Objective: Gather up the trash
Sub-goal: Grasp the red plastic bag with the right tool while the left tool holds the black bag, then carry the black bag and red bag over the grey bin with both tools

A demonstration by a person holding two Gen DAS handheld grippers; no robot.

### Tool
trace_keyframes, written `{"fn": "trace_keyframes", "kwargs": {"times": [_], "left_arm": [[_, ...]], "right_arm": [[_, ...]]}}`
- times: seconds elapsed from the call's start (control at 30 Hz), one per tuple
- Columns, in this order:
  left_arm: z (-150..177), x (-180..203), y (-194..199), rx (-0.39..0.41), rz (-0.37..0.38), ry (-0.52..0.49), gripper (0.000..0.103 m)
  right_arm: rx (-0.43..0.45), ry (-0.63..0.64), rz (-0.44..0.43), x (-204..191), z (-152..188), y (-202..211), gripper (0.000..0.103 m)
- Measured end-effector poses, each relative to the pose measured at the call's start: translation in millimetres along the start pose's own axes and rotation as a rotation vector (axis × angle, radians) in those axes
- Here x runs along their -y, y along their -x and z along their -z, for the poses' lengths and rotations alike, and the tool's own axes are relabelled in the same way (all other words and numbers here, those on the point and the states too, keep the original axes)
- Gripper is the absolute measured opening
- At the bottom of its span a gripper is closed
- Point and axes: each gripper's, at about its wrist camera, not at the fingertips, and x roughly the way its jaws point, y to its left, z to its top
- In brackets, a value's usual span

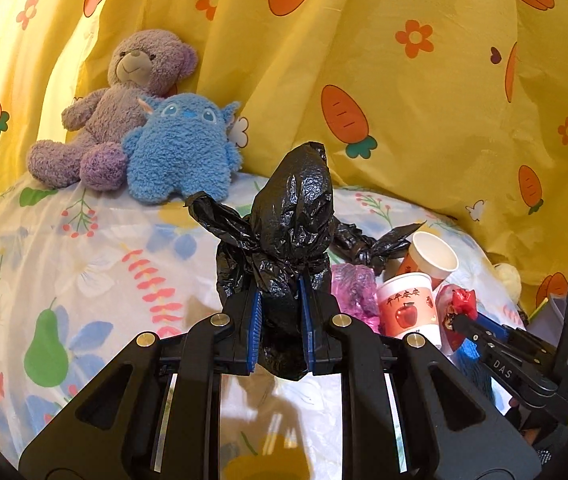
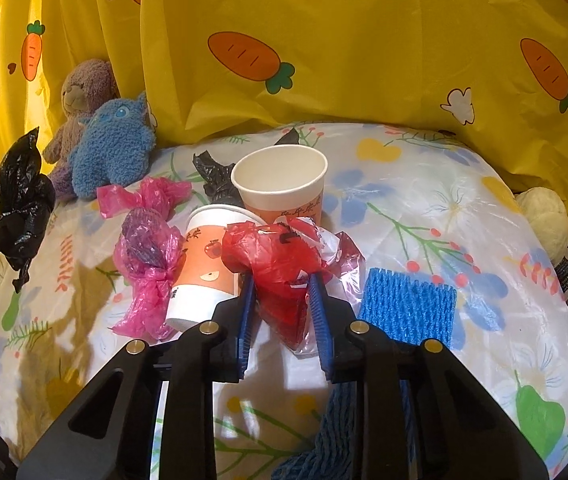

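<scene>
My left gripper (image 1: 280, 292) is shut on a knotted black trash bag (image 1: 291, 216) and holds it above the floral bed cover; the same bag (image 2: 24, 192) shows at the left edge of the right wrist view. My right gripper (image 2: 282, 284) is shut on a crumpled red plastic bag (image 2: 272, 256) that lies against a tipped paper cup (image 2: 204, 268). Behind it stands a second paper cup (image 2: 284, 184), tilted. A pink plastic bag (image 2: 148, 248) lies left of the cups. A blue foam net (image 2: 407, 304) lies to the right. Another small black bag (image 2: 216, 176) sits behind the cups.
A purple teddy bear (image 1: 124, 108) and a blue plush toy (image 1: 182, 148) sit at the back left against a yellow carrot-print curtain (image 1: 423, 100). A cream plush (image 2: 543, 220) rests at the right edge. The floral cover (image 1: 84, 264) spreads across the bed.
</scene>
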Motion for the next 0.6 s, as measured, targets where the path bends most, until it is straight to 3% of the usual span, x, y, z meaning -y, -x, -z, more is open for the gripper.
{"fn": "trace_keyframes", "kwargs": {"times": [0.6], "left_arm": [[19.6,57.4,21.3,0.020,0.162,-0.100,0.016]], "right_arm": [[0.169,0.027,-0.027,6.4,7.8,89.6,0.028]]}}
